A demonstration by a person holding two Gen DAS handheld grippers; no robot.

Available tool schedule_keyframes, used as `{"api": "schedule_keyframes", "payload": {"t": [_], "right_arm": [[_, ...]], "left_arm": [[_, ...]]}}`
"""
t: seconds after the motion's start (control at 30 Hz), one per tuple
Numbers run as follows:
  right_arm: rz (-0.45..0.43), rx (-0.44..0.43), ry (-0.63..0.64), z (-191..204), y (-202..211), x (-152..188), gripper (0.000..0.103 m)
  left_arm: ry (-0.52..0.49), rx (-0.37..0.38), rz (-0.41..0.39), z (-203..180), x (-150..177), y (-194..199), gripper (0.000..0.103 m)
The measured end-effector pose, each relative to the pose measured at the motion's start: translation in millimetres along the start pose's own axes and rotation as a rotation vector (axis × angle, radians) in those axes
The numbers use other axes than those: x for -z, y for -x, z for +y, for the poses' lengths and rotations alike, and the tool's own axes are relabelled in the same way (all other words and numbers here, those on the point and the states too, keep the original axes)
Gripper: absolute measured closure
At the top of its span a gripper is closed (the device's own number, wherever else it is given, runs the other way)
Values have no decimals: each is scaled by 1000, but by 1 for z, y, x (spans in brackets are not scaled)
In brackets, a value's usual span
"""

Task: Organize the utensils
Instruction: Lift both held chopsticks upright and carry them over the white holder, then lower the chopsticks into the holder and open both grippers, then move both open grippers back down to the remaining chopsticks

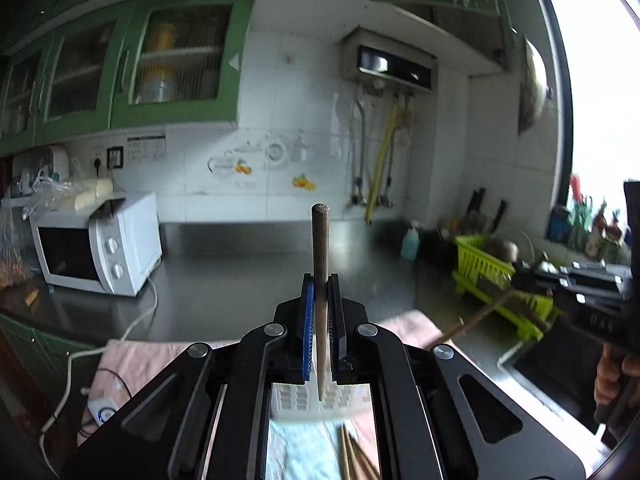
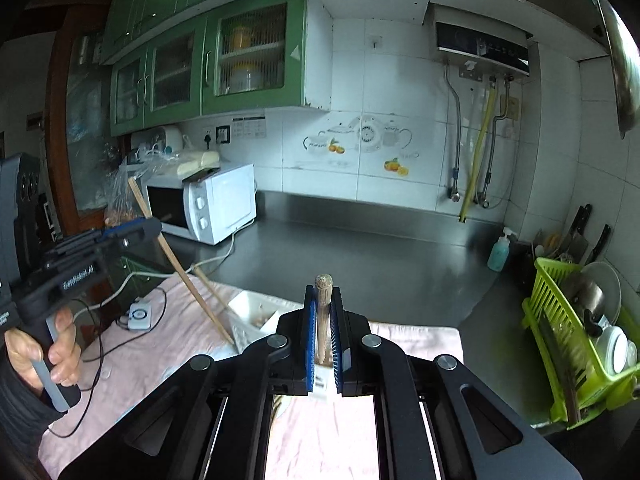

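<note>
My left gripper [image 1: 320, 286] is shut on a dark wooden chopstick [image 1: 320, 248] that stands nearly upright, thick end up, above a white slotted utensil tray [image 1: 294, 400]. The right wrist view shows that gripper [image 2: 154, 226] at the left, its chopstick [image 2: 180, 268] slanting down toward the white tray [image 2: 250, 308]. My right gripper [image 2: 323, 294] is shut on a lighter chopstick [image 2: 322, 312], also upright. In the left wrist view it [image 1: 520, 280] appears at the right, blurred, with its chopstick [image 1: 472, 320] angled down-left. Several loose chopsticks [image 1: 352, 456] lie on a pale blue cloth below.
A pink cloth [image 2: 168, 344] covers the near counter, with a white cable and small device [image 2: 139, 315] on it. A white microwave [image 2: 208, 204] stands at the left. A green dish rack [image 2: 560, 320], knives and a soap bottle [image 2: 500, 252] stand at the right. Grey countertop [image 2: 360, 248] lies behind.
</note>
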State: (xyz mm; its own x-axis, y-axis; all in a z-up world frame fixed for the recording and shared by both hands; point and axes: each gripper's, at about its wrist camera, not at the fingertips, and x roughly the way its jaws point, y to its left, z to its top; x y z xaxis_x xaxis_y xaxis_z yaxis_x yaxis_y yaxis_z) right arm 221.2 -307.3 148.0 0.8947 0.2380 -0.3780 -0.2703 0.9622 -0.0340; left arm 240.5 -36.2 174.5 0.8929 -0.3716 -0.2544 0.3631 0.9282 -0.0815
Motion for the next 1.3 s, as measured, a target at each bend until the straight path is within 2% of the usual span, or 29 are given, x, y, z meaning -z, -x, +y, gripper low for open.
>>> {"api": "schedule_keyframes", "payload": {"t": [0.17, 0.3, 0.53, 0.7, 0.83, 0.93, 1.07, 1.3], "right_arm": [[1, 5, -1, -3, -22, -10, 96], [21, 6, 5, -4, -42, -8, 96], [78, -1, 5, -2, -76, 9, 96], [104, 3, 2, 0, -87, 18, 96], [89, 23, 12, 1, -83, 22, 94], [71, 24, 4, 0, -70, 25, 87], [59, 14, -10, 2, -47, 33, 86], [119, -52, -16, 27, -11, 90, 86]], "left_arm": [[5, -42, -53, 5, -17, -20, 98], [10, -68, -68, 9, -17, -40, 98], [58, -80, 7, 23, 6, -76, 97], [70, -80, 43, 27, 19, -83, 97], [66, -80, 47, 26, 22, -76, 95], [60, -83, 47, 23, 24, -63, 91], [62, -85, 46, 21, 29, -38, 86], [12, -105, 103, 7, 65, 13, 85]]}}
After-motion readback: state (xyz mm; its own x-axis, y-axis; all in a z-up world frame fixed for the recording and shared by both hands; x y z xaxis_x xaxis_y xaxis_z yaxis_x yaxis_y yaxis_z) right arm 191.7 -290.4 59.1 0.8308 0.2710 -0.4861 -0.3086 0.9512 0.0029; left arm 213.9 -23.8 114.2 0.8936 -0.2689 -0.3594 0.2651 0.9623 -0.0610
